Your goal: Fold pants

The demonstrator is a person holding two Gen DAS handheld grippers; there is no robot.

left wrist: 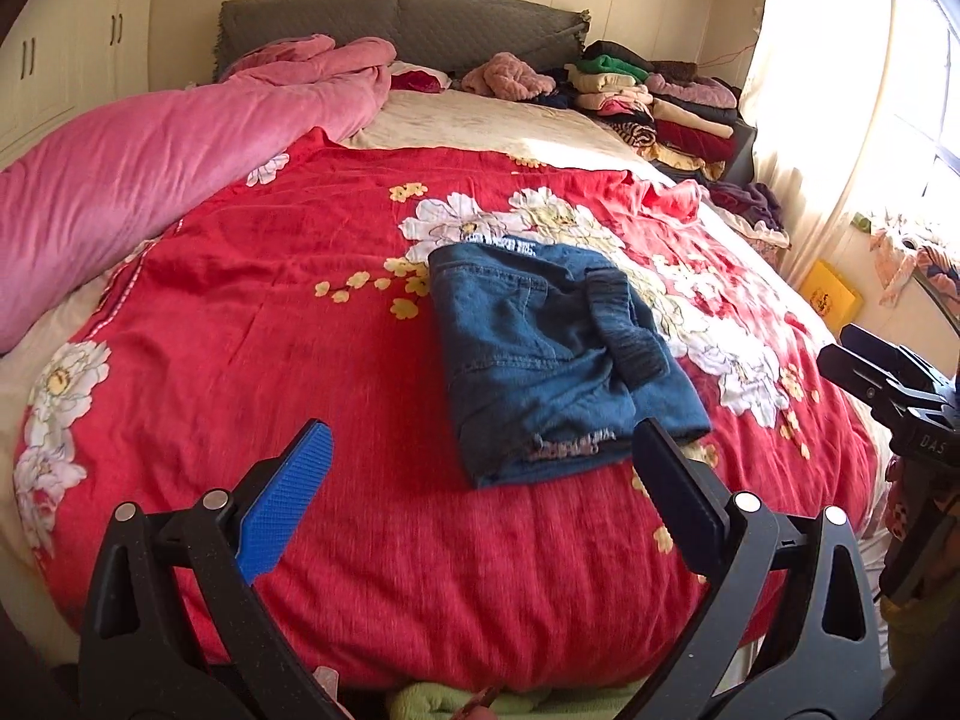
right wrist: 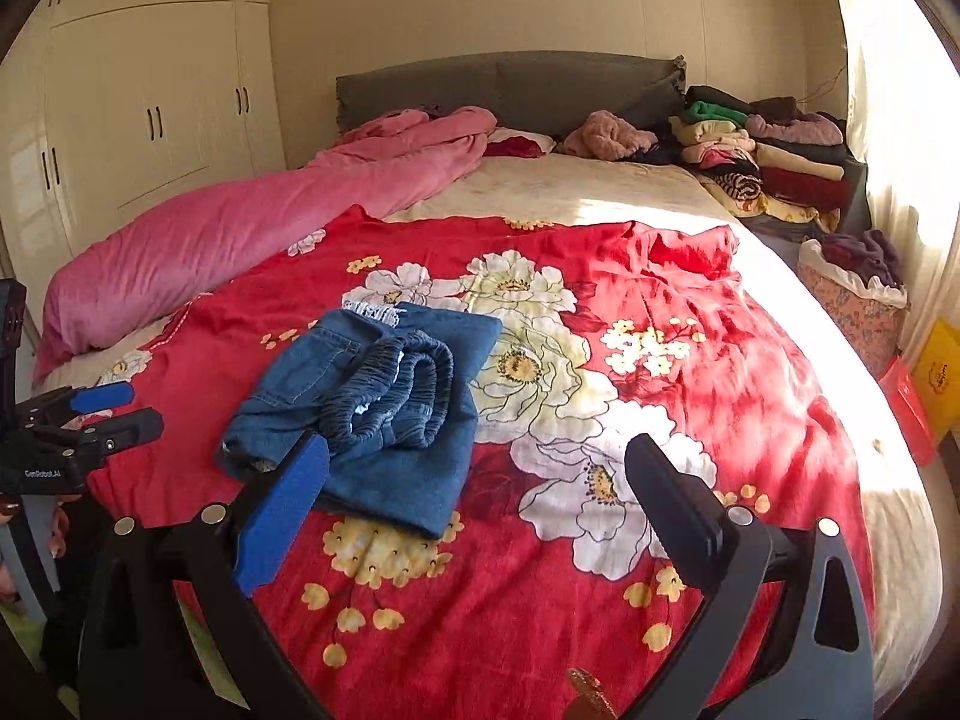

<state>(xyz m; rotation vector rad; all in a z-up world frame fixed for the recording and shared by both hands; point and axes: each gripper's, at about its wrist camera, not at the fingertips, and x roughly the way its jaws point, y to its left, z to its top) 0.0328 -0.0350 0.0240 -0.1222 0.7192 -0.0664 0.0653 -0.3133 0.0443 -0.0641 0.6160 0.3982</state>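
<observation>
Nearest, the left gripper (left wrist: 480,480) and the right gripper (right wrist: 477,492) are hovering wide open and holding nothing, above the red floral bedspread (left wrist: 300,360). Just beyond them, the folded blue pants (left wrist: 558,354) are lying on the bedspread. Farther back, stacked clothes (left wrist: 660,102) are sitting beside the headboard (left wrist: 396,18).

The folded pants (left wrist: 558,354) lie on the blanket (left wrist: 300,360) near the foot edge of the bed (left wrist: 480,120), about midway between its sides. A rolled quilt (left wrist: 150,180) runs along the bed's left edge up to the headboard (left wrist: 396,18). Stacked clothes (left wrist: 660,102) sit at the head-right corner, and a basket (right wrist: 852,306) stands beside the right edge.
</observation>
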